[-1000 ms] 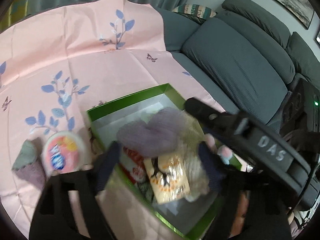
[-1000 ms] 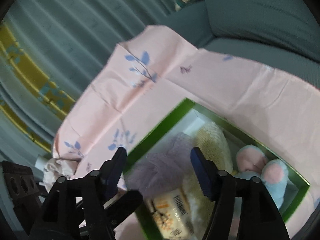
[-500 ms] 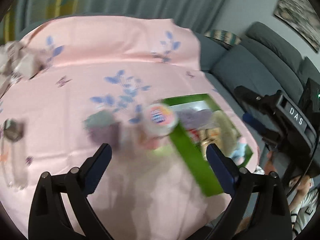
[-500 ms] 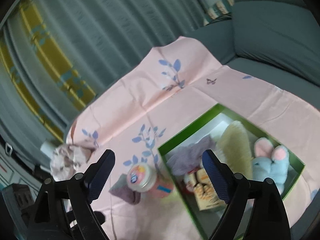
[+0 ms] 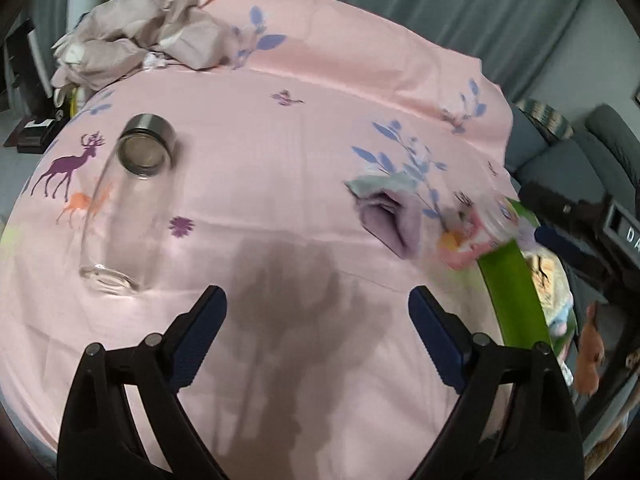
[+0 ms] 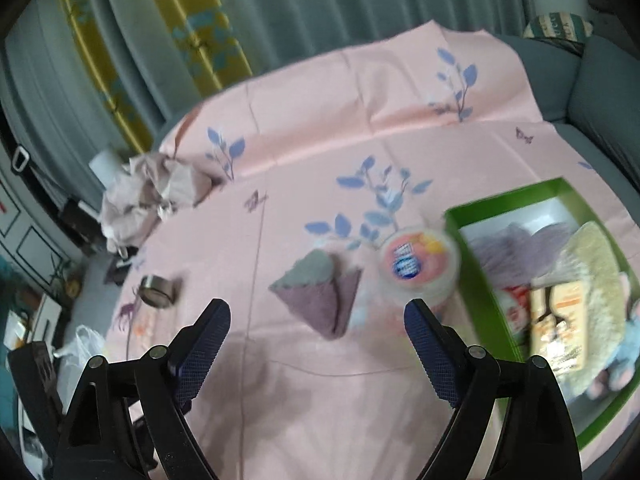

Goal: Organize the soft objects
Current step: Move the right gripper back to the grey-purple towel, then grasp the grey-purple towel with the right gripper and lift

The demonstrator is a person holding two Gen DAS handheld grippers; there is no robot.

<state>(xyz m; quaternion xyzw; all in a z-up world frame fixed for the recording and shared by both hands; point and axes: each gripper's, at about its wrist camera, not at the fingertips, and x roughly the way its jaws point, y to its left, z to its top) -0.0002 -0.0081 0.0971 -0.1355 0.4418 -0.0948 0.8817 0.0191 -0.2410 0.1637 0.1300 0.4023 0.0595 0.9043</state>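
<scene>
So, cloth: the pink printed tablecloth [image 6: 320, 380] covers the whole table.
Green box [image 6: 480, 312]: at the right edge, already holding a mauve knit piece [image 6: 516, 248], a cream fluffy item [image 6: 600, 280], a blue plush toy [image 6: 628, 340] and a snack packet [image 6: 560, 324].
Left out: crumpled beige cloth [image 5: 136, 36] at the far corner; folded mauve-and-green cloth [image 6: 320, 296] just beside the box.
Hard items: glass bottle [image 5: 120, 208] lying down; round tub [image 6: 416, 268] by the box wall.
Progress: seemingly over halfway.
Left gripper [image 5: 316, 316]: wide, empty, over bare cloth.
Right gripper [image 6: 316, 328]: just widened, empty, near the folded cloth.
</scene>
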